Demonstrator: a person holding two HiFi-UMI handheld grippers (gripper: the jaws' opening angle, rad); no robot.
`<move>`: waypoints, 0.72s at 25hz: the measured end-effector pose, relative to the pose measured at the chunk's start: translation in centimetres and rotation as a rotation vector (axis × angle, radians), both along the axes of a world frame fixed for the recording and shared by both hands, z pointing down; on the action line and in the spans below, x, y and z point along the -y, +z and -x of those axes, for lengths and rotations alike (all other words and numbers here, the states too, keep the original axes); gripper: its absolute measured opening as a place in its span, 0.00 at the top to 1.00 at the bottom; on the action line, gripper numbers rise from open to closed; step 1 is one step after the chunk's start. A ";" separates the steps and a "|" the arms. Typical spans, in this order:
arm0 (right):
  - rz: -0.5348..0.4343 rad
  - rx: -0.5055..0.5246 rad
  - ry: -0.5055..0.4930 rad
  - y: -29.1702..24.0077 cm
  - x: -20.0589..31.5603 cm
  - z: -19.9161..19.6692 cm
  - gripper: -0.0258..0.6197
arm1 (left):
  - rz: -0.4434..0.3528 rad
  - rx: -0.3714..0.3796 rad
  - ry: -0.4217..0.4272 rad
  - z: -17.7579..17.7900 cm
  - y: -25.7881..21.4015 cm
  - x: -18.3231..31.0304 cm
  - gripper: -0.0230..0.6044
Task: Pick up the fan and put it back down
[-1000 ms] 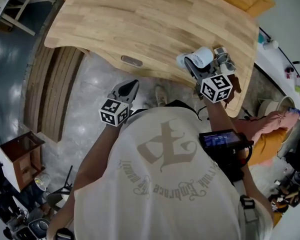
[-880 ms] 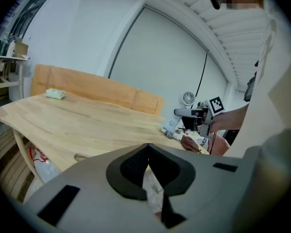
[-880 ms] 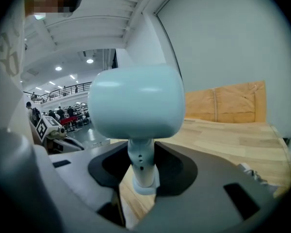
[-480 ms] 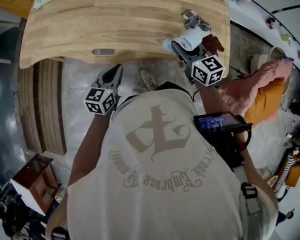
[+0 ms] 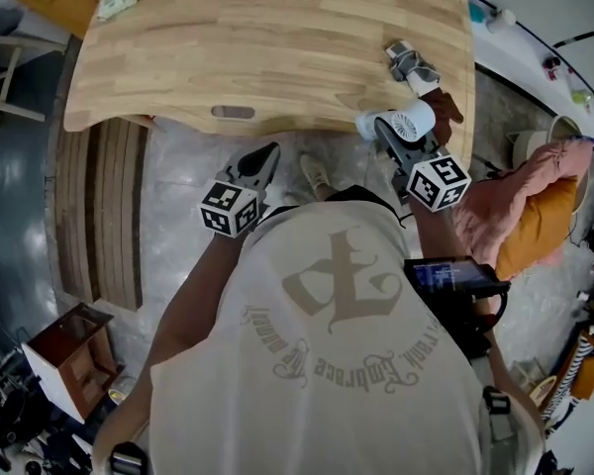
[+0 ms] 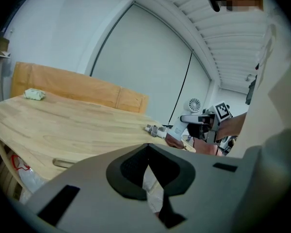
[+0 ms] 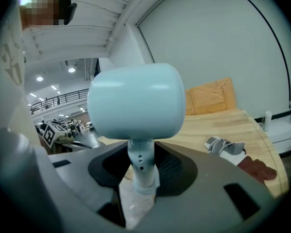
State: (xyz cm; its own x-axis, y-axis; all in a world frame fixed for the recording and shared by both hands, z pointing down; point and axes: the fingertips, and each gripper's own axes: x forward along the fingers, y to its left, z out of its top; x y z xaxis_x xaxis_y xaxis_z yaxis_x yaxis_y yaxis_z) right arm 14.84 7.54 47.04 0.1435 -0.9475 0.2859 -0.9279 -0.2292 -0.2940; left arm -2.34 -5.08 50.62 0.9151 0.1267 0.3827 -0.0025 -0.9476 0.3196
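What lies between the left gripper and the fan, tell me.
Head view: only floor and the person's shoe lie between the left gripper and the fan.

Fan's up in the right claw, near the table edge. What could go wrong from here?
1. The right claw pinches the fan only by its thin stem, under a bulky head, so it may swivel or slip.
2. It hangs by the near edge of the table; set down there, it could tip to the floor.

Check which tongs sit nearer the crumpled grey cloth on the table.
Right: right tongs, gripping the pale handheld fan, are just short of the grey cloth; left tongs hang far left.
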 end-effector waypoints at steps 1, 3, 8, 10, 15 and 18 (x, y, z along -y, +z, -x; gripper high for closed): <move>-0.002 0.000 0.000 0.0 -0.1 0.2 0.73 | -0.004 0.001 0.006 0.2 0.0 -0.2 0.95; -0.008 -0.001 -0.003 -0.2 0.0 0.6 0.73 | -0.015 -0.001 0.017 0.6 -0.2 -0.4 0.95; -0.020 -0.010 -0.021 -0.9 0.7 1.9 0.73 | 0.013 -0.043 -0.007 1.9 -0.9 -0.2 0.95; -0.019 -0.012 -0.032 -0.9 0.8 2.4 0.73 | 0.011 -0.037 -0.018 2.6 -0.7 -0.3 0.95; -0.013 -0.013 -0.060 -0.7 1.3 3.8 0.73 | 0.026 -0.036 -0.072 4.9 -0.4 -0.3 0.95; -0.012 -0.009 -0.069 -0.6 2.0 4.6 0.73 | 0.035 -0.032 -0.102 6.3 0.0 0.2 0.95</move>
